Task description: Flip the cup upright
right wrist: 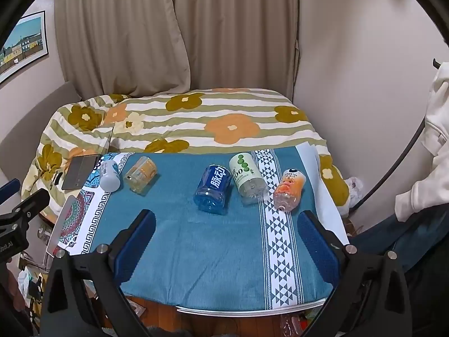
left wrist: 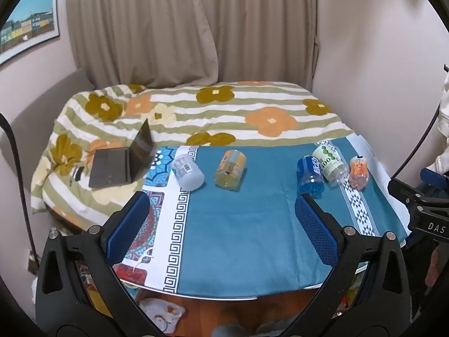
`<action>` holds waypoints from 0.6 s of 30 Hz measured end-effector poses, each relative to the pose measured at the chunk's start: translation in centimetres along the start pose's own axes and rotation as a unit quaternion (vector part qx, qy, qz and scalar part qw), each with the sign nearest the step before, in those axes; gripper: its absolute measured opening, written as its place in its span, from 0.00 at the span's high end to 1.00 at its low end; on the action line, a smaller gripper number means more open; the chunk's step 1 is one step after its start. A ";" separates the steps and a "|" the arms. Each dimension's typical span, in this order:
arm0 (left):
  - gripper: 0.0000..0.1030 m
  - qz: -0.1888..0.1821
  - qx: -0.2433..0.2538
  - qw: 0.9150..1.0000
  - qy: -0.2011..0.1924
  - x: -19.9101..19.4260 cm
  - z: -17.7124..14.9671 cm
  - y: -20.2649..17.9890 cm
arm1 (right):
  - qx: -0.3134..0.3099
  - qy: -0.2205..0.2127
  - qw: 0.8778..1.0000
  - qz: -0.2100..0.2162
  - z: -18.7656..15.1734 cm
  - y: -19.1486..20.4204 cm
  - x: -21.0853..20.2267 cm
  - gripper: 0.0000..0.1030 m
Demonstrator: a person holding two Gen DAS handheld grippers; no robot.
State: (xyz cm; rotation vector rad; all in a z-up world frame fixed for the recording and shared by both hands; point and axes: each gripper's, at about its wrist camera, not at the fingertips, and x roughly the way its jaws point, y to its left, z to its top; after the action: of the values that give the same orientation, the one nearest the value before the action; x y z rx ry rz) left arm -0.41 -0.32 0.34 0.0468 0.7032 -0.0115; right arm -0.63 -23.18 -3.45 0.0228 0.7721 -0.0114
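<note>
Several cup-like bottles lie on their sides on the blue tablecloth [left wrist: 247, 224]: a white one [left wrist: 187, 172] [right wrist: 110, 174], a yellow-orange one [left wrist: 230, 169] [right wrist: 141, 174], a blue one [left wrist: 309, 176] [right wrist: 213, 188], a white-and-green one [left wrist: 330, 162] [right wrist: 247, 179] and an orange one [left wrist: 358, 173] [right wrist: 289, 188]. My left gripper [left wrist: 221, 210] is open and empty, above the near half of the cloth. My right gripper [right wrist: 226, 227] is open and empty, just in front of the blue and orange bottles.
A half-open laptop [left wrist: 120, 163] sits on the flowered quilt [left wrist: 224, 112] at the left behind the table. Curtains and walls stand behind. The table's front edge [left wrist: 219, 296] is close below the grippers. A person in white sits at the right [right wrist: 432, 151].
</note>
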 end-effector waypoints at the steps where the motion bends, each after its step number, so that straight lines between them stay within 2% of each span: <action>1: 0.00 0.000 0.000 1.000 -0.001 0.0 0.0 -0.1 | 0.000 0.000 1.000 0.000 0.0 0.0 0.0 0.02; 18: 0.00 -0.003 -0.002 1.000 0.003 0.7 0.4 -1.1 | 0.001 -0.001 1.000 0.002 -0.2 -0.1 0.1 0.02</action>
State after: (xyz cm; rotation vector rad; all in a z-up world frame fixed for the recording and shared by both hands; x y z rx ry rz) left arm 0.41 -1.49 0.16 0.0416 0.7093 -0.0154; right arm -0.67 -23.27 -3.65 0.0268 0.7709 -0.0091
